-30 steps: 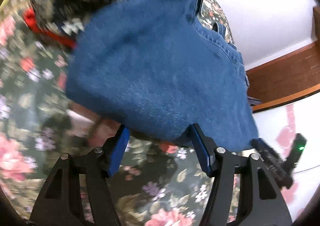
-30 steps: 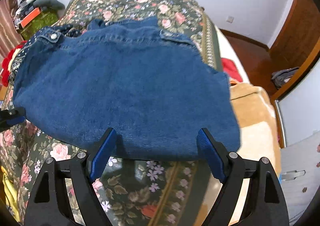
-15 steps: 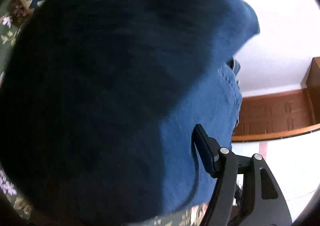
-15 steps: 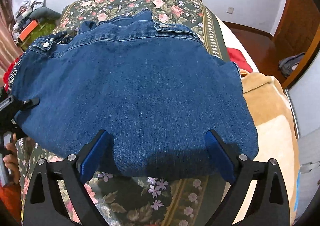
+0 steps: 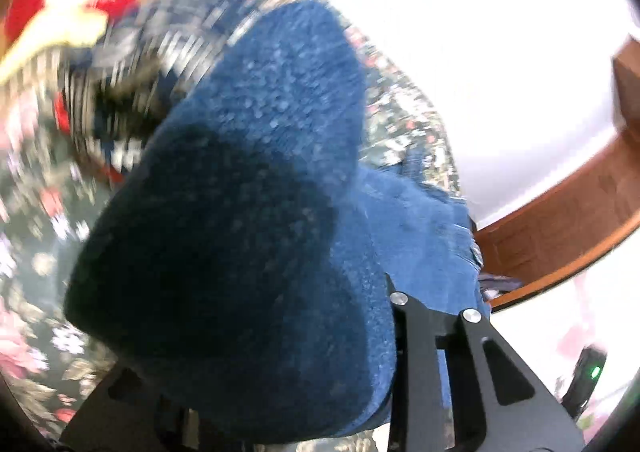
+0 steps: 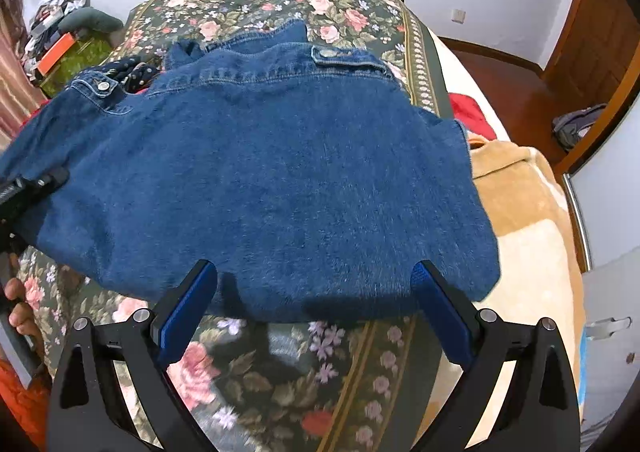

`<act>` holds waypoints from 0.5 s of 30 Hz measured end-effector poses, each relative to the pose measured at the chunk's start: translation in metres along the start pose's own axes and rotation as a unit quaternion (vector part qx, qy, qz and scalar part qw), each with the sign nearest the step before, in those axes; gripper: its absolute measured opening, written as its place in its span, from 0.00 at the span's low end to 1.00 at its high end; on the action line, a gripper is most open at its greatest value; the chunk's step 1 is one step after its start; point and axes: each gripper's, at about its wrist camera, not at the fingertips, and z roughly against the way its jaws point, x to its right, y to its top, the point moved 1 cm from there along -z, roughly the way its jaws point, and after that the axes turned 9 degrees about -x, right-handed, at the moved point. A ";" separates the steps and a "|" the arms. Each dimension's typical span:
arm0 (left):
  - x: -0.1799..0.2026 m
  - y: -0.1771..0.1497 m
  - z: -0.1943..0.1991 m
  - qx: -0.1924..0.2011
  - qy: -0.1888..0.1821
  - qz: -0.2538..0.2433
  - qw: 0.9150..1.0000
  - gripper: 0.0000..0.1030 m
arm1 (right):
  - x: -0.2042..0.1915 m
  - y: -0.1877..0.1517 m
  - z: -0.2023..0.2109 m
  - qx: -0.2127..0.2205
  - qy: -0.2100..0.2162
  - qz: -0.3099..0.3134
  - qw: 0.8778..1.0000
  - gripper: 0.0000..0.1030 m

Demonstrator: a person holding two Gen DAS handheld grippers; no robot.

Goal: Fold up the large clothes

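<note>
A blue denim jacket (image 6: 264, 180) lies folded on a floral bedspread (image 6: 304, 8), collar and button tabs at the far side. My right gripper (image 6: 314, 304) is open and empty, its blue-padded jaws just short of the jacket's near edge. In the left wrist view the denim (image 5: 248, 252) bulges up close over my left gripper and hides its left jaw and the gap; only the right finger (image 5: 404, 316) shows. The left gripper's body (image 6: 32, 188) also shows in the right wrist view at the jacket's left edge.
A tan blanket (image 6: 528, 212) and red cloth (image 6: 468, 112) lie to the right of the jacket. Patterned and red clothes (image 5: 132, 64) are piled to the left. A wooden door (image 6: 592, 32) and clutter (image 6: 60, 32) stand beyond the bed. A hand (image 6: 20, 312) is at the lower left.
The left gripper has pushed into the jacket's left edge; the denim bulged up over its jaws. The right gripper moved slightly nearer the jacket's near edge and stays open.
</note>
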 end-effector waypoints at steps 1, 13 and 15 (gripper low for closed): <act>0.010 -0.002 0.012 0.013 0.003 -0.017 1.000 0.28 | -0.004 0.000 0.005 0.003 0.000 0.003 1.000 0.94; 0.080 -0.004 0.126 0.142 0.010 -0.154 0.978 0.27 | -0.097 0.002 0.012 -0.008 0.058 0.100 0.993 0.94; 0.081 -0.008 0.136 0.143 0.027 -0.172 0.974 0.27 | -0.110 0.000 0.002 -0.022 0.068 0.110 0.991 0.94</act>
